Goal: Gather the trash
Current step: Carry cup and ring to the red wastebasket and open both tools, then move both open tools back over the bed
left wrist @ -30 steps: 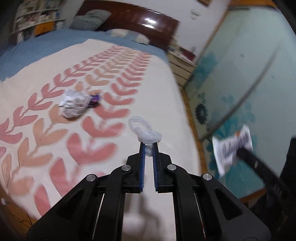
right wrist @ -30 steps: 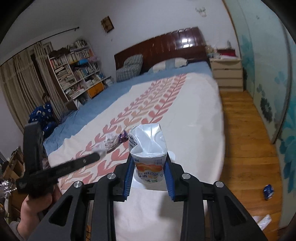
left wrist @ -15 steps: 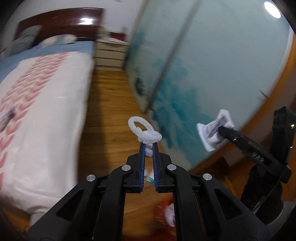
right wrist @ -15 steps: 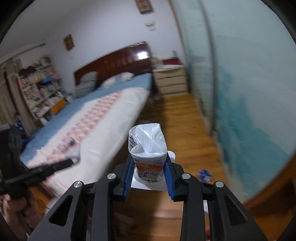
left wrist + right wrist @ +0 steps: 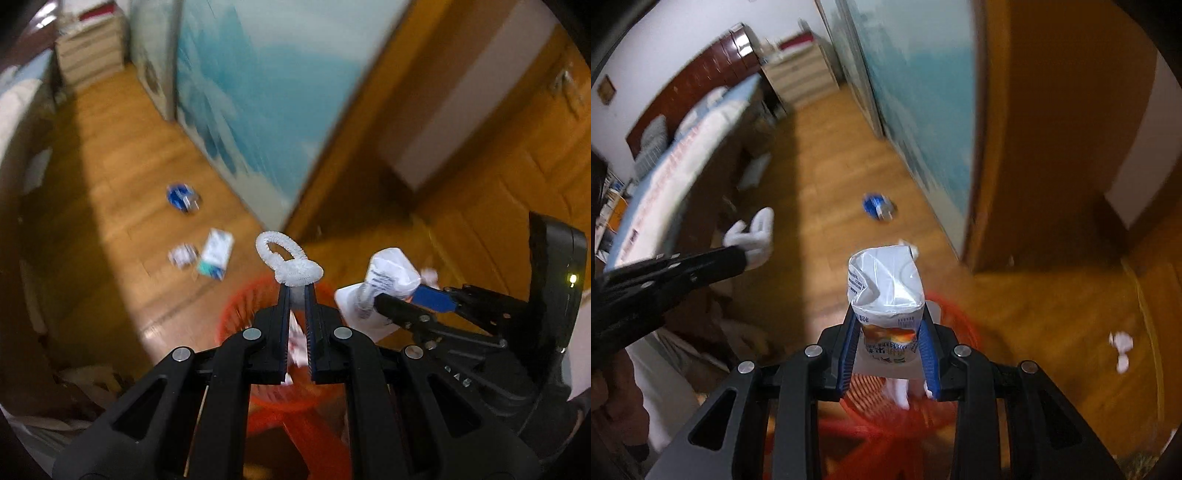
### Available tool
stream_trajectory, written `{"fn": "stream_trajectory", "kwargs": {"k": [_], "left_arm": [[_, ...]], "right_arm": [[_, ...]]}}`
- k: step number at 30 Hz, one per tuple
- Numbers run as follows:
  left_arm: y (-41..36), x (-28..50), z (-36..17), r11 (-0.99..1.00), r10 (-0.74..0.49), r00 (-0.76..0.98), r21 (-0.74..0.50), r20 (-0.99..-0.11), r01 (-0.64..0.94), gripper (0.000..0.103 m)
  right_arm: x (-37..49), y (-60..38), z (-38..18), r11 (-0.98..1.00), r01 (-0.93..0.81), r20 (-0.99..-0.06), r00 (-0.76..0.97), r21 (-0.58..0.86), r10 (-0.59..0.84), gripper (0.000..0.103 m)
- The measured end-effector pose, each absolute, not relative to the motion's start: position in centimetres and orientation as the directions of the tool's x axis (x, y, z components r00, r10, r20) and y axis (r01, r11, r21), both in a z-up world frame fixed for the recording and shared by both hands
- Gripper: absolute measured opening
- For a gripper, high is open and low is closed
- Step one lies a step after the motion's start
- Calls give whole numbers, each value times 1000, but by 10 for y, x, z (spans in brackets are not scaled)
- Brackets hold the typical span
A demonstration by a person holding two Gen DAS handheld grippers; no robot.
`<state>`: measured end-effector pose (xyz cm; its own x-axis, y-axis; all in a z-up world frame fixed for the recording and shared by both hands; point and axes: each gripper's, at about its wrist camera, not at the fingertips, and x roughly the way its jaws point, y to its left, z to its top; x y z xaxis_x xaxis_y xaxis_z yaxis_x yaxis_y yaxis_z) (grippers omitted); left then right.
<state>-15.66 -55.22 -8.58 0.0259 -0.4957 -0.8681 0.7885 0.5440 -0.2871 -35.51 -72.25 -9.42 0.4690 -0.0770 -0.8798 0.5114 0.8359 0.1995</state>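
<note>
Below our two grippers stands the red bin (image 5: 236, 314), its rim under both sets of fingers. Our left gripper (image 5: 296, 295) is clamped on a white loop (image 5: 286, 258), and our right gripper (image 5: 889, 328) is clamped on a crushed carton (image 5: 884, 284); both pieces hang above the bin's mouth. We judge the drop as the risky step. The carton sits over the rim's far edge in the right view, so an early release could tip it onto the floor (image 5: 827, 177). The loop is light and may cling to a pad instead of falling. The grippers are close together, so opening both at once could knock one into the other. Farther out on the floor lie a flat packet (image 5: 216, 253), a small wad (image 5: 181, 254) and a blue wrapper (image 5: 181, 197), all near the wall and easy to miss.
</note>
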Motion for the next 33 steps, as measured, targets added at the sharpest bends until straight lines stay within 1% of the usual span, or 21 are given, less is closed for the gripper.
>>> {"fn": "stream_trajectory", "kwargs": {"k": [3, 5, 9, 15, 16, 17, 18, 20, 21, 22, 33], "left_arm": [[-556, -155, -94, 547, -462, 26, -262, -887, 795, 7], [-554, -149, -97, 553, -451, 26, -257, -892, 793, 7], [-564, -154, -110, 562, -428, -10, -275, -904, 780, 7], [-568, -163, -114, 549, -411, -24, -268, -911, 792, 8], [-569, -163, -115, 548, -406, -31, -271, -913, 792, 8], [-568, -163, -114, 549, -406, -34, -273, -913, 790, 9], [-566, -163, -115, 551, -401, -37, -273, -915, 788, 11], [-566, -164, -118, 561, -383, -42, -268, -923, 783, 30], [-565, -164, -118, 567, -377, -38, -263, -925, 781, 53], [-564, -164, -117, 569, -381, -29, -259, -924, 780, 60], [-554, -163, -102, 558, -436, 7, -264, -900, 787, 59]], "right_arm": [[-361, -719, -120, 791, 577, -899, 429, 201, -85, 32], [-363, -720, -127, 776, 597, -899, 427, 202, -95, 32], [-347, -716, -134, 776, 595, -901, 425, 207, -86, 32], [-353, -711, -136, 770, 608, -906, 412, 196, -95, 33], [-354, -711, -135, 765, 614, -907, 410, 197, -96, 35], [-354, -712, -135, 762, 617, -907, 410, 197, -97, 39], [-354, -710, -133, 757, 624, -905, 412, 194, -109, 46], [-355, -709, -132, 755, 629, -901, 416, 187, -123, 51], [-356, -709, -129, 752, 631, -896, 424, 189, -131, 51], [-356, -707, -125, 751, 634, -889, 432, 183, -149, 51], [-337, -694, -111, 771, 612, -880, 449, 175, -157, 52]]}}
